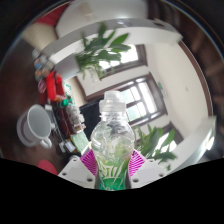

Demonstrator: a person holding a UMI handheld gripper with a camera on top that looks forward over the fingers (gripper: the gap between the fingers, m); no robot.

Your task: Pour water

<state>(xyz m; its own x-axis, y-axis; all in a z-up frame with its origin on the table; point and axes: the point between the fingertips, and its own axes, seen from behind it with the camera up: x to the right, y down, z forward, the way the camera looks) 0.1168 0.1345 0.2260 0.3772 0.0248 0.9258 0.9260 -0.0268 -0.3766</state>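
Clearly tilted pose: the gripper is canted, so the room beyond leans, with the window running at a slant
Fingers: the two pink pads, one on the left and one on the right, press against the sides of the bottle with no gap showing at either side, so they are clamped on it
Bottle: a clear plastic bottle stands upright between the fingers, filling the middle of the view; its cap is pale or clear and is on
Contents: the upper part looks clear; a liquid level cannot be made out
Label: a green band wraps the lower body just above the fingers; its writing is too small to read
Cup: a white mug sits to the left of the bottle, well apart from it, on a pale table; what is in it cannot be seen
Other items: some small dark and red things stand beyond the mug, too blurred to name
Plants: green leaves hang above the bottle, and more foliage shows to its right
Window: a dark-framed window lies behind the bottle
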